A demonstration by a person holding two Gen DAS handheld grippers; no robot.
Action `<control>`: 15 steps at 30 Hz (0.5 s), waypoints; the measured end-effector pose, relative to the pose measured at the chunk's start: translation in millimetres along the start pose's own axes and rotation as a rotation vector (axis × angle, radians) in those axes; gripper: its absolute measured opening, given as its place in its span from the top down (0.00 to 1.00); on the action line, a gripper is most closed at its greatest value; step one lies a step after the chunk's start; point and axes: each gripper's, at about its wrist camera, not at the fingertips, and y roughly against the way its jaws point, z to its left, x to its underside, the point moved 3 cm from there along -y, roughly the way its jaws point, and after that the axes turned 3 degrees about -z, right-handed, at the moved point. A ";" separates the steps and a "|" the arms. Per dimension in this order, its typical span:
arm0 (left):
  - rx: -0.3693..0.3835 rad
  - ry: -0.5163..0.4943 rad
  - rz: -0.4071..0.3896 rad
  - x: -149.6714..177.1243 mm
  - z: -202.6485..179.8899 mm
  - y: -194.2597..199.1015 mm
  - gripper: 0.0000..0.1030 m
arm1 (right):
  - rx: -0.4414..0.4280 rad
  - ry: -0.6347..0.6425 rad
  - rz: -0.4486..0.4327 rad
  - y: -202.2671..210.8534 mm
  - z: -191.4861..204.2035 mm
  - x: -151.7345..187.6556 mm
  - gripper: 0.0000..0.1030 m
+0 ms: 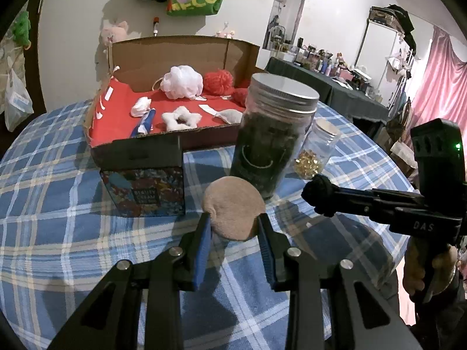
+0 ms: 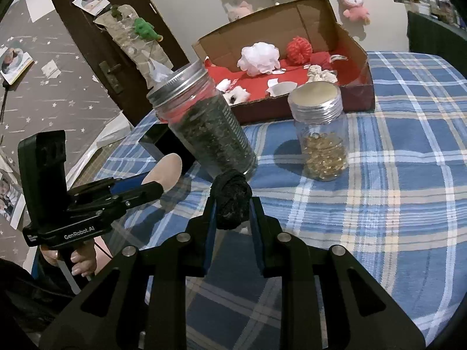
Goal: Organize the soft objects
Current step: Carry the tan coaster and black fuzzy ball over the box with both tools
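My left gripper (image 1: 233, 218) is shut on a round tan powder puff (image 1: 233, 207), held above the checked tablecloth; the puff (image 2: 165, 167) also shows in the right wrist view. My right gripper (image 2: 232, 201) is shut on a black knotted soft ball (image 2: 232, 201), seen from the side as the black ball (image 1: 319, 194) at the right. Behind stands an open cardboard box (image 1: 175, 55) lined in red, holding a white mesh pouf (image 1: 182, 83), red yarn balls (image 1: 217, 80), a white star (image 1: 181, 116) and small white pieces. The same box (image 2: 354, 55) lies at the back in the right wrist view.
A tall jar of dark leaves (image 1: 271, 134) with a metal lid stands just beyond both grippers, a smaller jar of gold beads (image 1: 316, 151) beside it. A patterned cream box (image 1: 146, 189) sits in front of the cardboard box. The blue checked table (image 2: 394, 175) stretches to the right.
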 end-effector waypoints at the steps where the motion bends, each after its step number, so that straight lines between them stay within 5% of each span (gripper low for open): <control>1: -0.002 -0.002 -0.001 -0.9 0.0 0.8 0.67 | 0.009 0.006 -0.004 1.5 0.5 -0.8 0.79; 15: -0.049 -0.071 0.028 -22.0 1.9 3.5 0.67 | 0.244 0.183 -0.032 10.2 18.4 -20.6 0.79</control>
